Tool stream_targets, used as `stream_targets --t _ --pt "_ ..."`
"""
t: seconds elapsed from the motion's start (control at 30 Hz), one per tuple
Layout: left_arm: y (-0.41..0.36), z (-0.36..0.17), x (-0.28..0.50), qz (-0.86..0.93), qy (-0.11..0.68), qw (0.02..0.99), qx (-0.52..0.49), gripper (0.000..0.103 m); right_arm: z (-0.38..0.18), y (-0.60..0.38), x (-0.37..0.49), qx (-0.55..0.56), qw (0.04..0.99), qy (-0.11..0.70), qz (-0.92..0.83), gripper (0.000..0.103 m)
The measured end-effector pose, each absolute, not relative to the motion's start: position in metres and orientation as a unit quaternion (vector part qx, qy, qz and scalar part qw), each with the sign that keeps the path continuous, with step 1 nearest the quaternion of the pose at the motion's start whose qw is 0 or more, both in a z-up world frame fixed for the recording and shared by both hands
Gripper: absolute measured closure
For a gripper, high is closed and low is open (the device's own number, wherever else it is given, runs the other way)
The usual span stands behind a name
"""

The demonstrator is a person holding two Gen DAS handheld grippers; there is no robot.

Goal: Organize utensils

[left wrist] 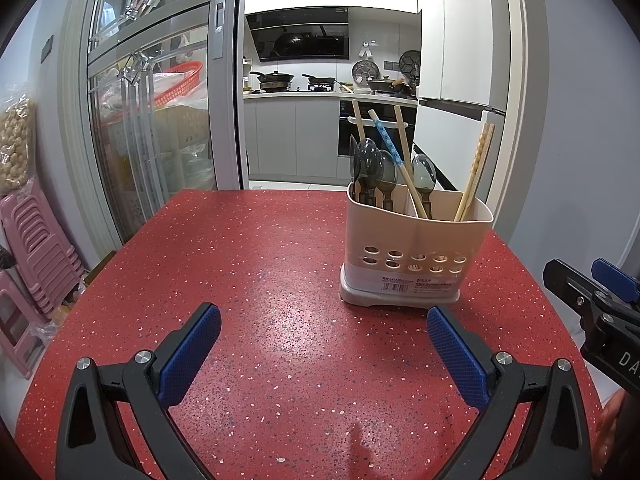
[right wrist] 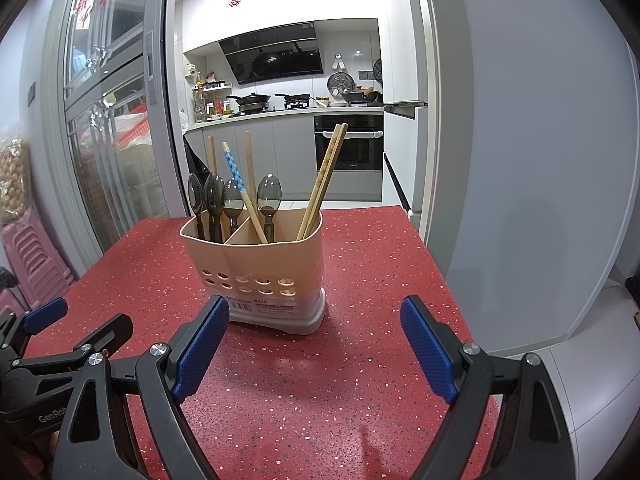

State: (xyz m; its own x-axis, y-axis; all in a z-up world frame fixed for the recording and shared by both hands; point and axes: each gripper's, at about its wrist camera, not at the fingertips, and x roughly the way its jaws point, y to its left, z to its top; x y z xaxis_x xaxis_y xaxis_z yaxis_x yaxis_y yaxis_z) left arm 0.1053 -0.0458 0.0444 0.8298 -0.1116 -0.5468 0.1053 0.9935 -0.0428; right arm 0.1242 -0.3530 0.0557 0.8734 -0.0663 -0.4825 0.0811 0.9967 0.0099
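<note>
A beige utensil holder (left wrist: 416,248) (right wrist: 256,268) with two compartments stands on the red speckled table (left wrist: 260,280) (right wrist: 360,280). Dark spoons (left wrist: 372,164) (right wrist: 214,200) fill its left compartment; one more spoon (right wrist: 269,196) stands in the right one with wooden chopsticks (left wrist: 476,172) (right wrist: 324,180) and a blue-patterned chopstick (left wrist: 386,138) (right wrist: 234,170). My left gripper (left wrist: 323,354) is open over bare table, in front and left of the holder. My right gripper (right wrist: 314,346) is open just in front of the holder, holding nothing. The right gripper (left wrist: 600,292) shows at the left wrist view's right edge.
A glass sliding door (left wrist: 152,120) stands at the left, with stacked pink stools (left wrist: 36,248) beside the table. A kitchen counter with pans (right wrist: 280,104) lies beyond the table's far edge. A white wall (right wrist: 520,160) runs to the right of the table.
</note>
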Motion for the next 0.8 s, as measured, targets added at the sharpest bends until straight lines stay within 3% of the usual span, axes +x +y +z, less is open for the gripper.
stream_targets --t 0.8 --pt "-0.0453 0.0428 0.1063 -0.053 0.289 0.956 -0.004 0.000 0.0554 -0.3524 0.1245 0.016 0.968 0.250 -0.035 0.013"
